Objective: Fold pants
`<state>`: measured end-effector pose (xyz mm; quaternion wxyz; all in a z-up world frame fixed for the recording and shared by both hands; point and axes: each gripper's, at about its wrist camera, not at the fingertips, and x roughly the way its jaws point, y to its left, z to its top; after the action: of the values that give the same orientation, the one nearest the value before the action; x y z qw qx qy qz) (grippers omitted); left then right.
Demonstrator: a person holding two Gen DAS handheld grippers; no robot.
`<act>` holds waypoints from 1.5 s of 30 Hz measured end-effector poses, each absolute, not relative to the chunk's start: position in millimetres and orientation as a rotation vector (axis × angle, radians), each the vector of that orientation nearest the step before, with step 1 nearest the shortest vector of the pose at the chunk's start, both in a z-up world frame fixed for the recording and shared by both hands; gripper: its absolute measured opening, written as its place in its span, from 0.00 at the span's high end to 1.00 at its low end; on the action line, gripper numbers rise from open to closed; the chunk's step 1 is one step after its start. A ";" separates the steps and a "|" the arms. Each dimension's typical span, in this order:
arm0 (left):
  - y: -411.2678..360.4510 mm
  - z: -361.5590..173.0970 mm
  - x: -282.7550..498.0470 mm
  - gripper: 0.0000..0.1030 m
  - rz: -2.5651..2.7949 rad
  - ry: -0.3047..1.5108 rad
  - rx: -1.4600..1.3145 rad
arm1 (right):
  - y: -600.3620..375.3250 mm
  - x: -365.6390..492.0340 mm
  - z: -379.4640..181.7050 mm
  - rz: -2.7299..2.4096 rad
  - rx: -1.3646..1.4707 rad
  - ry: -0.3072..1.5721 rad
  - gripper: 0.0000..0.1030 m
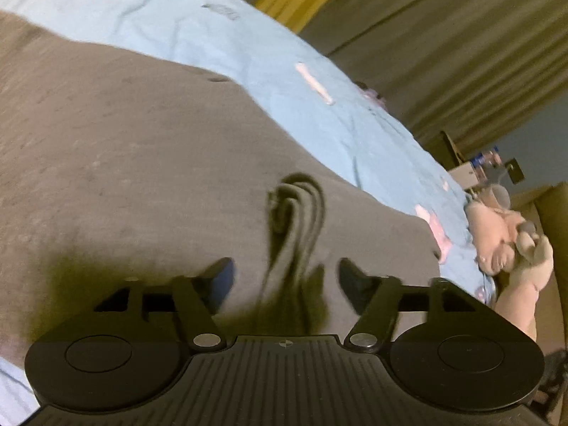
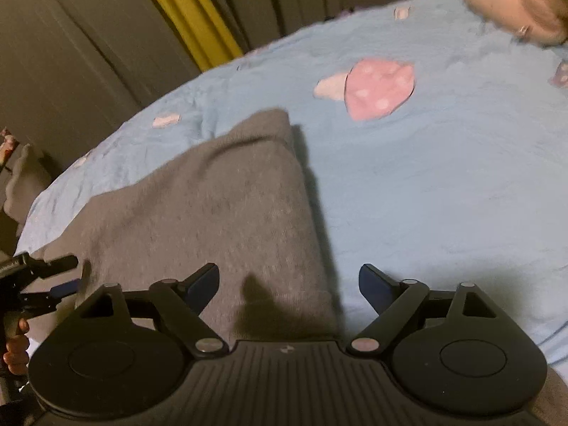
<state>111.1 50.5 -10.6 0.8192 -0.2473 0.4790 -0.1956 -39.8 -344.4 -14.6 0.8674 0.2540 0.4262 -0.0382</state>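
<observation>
A bedroom: blue bedsheet (image 2: pixel 443 177), stuffed toy (image 1: pixel 504 241), curtains (image 1: pixel 443 53).

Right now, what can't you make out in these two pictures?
- Pants: left view, full shape cut off by the frame and left gripper.
- Pants' near edge: right view, hidden behind right gripper.
- Plush toy: right view, cut by the top edge, blurred.

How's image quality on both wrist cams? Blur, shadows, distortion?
Left wrist: motion blur on the drawstring and sheet; left hand-held gripper casts a hard shadow on the gray pants. Right wrist: softer blur; right hand-held gripper shadows the pants too. Both: dim warm light, strong fisheye curvature.
</observation>
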 end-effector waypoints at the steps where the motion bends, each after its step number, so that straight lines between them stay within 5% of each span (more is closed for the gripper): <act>1: 47.4 -11.9 111.5 0.19 -0.432 1.028 -0.529 | -345.3 -33.7 -24.4 -0.048 0.578 0.934 0.29; 5: 43.6 -23.5 122.8 0.19 -0.493 1.067 -0.640 | -347.6 -27.5 -49.2 -0.015 0.656 1.026 0.28; 10: 31.3 -46.7 161.4 0.24 -0.497 1.154 -0.725 | -351.9 -19.0 -56.8 0.049 0.731 1.030 0.07; 11: 27.2 -46.6 165.8 0.38 -0.503 1.141 -0.721 | -347.5 -16.6 -57.2 0.044 0.698 1.034 0.11; 12: 21.6 -43.6 168.1 0.84 -0.525 1.118 -0.695 | -339.7 -16.0 -53.8 0.034 0.631 1.030 0.34; 14: 11.1 -24.9 165.7 0.83 -0.565 1.045 -0.600 | -327.8 -18.2 -42.6 0.037 0.501 1.001 0.68; 16: 8.9 0.5 151.9 0.83 -0.624 0.886 -0.535 | -328.0 -28.2 -23.1 0.071 0.555 0.920 0.72; 18: 16.3 11.7 144.4 0.82 -0.594 0.840 -0.516 | -326.0 -41.6 -1.6 0.148 0.574 0.785 0.72; 20: 23.1 6.5 148.4 0.71 -0.464 0.874 -0.444 | -325.8 -47.9 0.5 0.212 0.608 0.739 0.70; 22: 29.1 -10.0 154.3 0.51 -0.297 0.981 -0.323 | -324.1 -36.8 -20.3 0.112 0.560 0.904 0.62; 24: 33.8 -16.5 150.4 0.49 -0.194 1.027 -0.250 | -327.6 -29.9 -43.6 -0.057 0.485 1.099 0.46; 31: 25.8 31.5 85.9 0.13 -0.268 0.845 -0.123 | -353.1 -47.0 -12.7 -0.107 0.519 0.934 0.40; 33: 20.0 35.9 71.8 0.08 -0.302 0.820 -0.105 | -352.3 -44.5 -10.8 -0.094 0.518 0.918 0.45; 35: 13.7 29.2 68.5 0.08 -0.302 0.857 -0.060 | -342.8 -39.7 -24.4 -0.079 0.475 0.993 0.62; 45: 11.3 7.4 63.4 0.10 -0.201 0.967 0.024 | -339.6 -48.2 -30.3 -0.083 0.380 1.039 0.46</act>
<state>63.4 11.4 7.4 0.8804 0.0115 0.4641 -0.0964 -48.2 -339.6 -30.3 0.8500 0.1804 0.4933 -0.0395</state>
